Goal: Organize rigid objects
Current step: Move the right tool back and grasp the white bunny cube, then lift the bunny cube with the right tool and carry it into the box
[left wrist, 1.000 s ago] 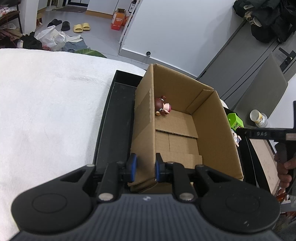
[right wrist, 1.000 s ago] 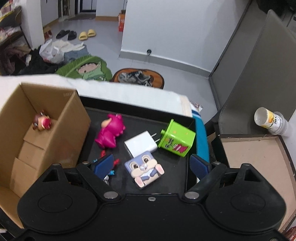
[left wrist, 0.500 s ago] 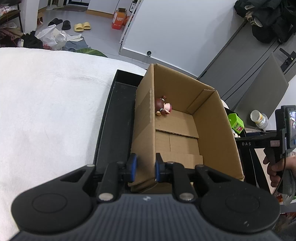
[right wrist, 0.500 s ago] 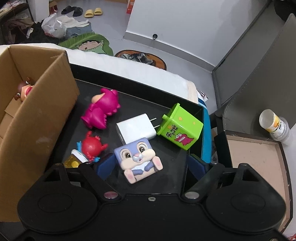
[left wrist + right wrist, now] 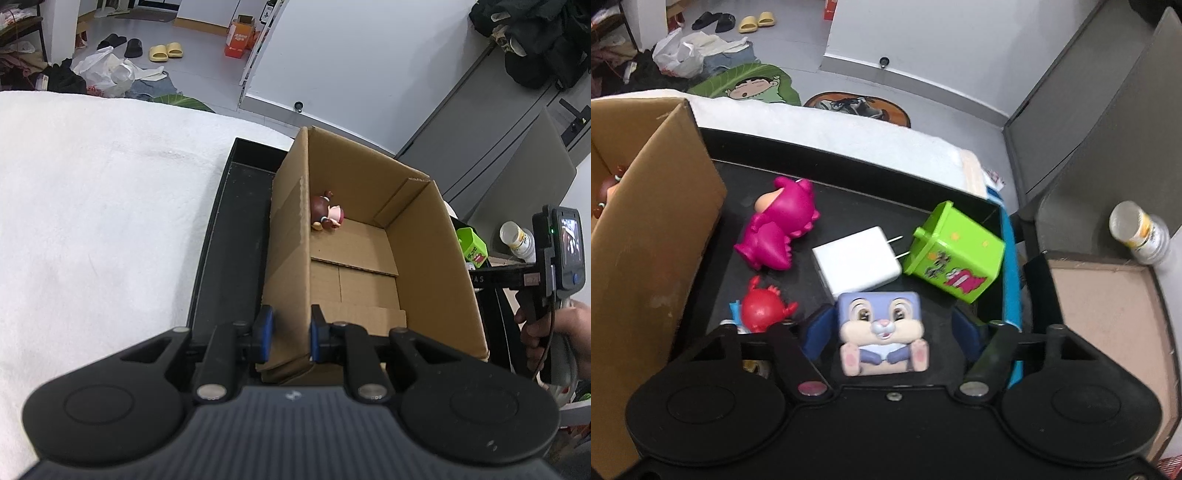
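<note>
Black tray, rabbit cube between closing tool

Both views bright, even indoor light, no hard shadows. White cloth nearly blown out in the left wrist view, texture mostly lost. Strong fisheye bend at the edges: walls and cabinet lines curve. Left wrist view sharp throughout. Right wrist view softer w/ slight motion blur on the green box print and bunny cube. Black tray dark, w/ a faint sheen.
</note>
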`<state>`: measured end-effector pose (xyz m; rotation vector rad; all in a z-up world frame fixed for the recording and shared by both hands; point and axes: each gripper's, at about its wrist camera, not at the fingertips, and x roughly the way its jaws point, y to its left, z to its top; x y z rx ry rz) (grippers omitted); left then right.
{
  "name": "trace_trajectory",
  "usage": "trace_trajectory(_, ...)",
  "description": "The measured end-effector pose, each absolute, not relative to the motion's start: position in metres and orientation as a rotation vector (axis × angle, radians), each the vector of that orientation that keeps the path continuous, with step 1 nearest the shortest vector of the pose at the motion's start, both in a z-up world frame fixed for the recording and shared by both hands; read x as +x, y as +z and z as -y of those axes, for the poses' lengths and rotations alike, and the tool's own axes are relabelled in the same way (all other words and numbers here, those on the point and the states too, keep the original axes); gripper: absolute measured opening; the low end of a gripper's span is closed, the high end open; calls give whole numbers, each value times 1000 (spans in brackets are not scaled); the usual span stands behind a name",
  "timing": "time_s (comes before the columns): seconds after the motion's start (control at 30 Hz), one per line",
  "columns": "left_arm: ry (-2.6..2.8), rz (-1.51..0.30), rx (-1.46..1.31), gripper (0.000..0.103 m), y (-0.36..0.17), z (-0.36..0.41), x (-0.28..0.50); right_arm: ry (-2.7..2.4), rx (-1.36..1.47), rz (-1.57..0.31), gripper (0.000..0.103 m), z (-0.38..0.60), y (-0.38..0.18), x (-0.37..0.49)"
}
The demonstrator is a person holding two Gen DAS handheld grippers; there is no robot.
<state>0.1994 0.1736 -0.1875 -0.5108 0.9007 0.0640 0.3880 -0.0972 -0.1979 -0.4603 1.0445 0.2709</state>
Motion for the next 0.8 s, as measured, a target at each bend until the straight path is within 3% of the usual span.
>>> trace_trajectory(0.4,61,-904,-515,17,-188,-175,201,294,-462,-1036,43,91,-183,370)
trace_trajectory(0.8,61,-903,-512,17,-187,-174,201,328,-458,-932,43,75,-132,352)
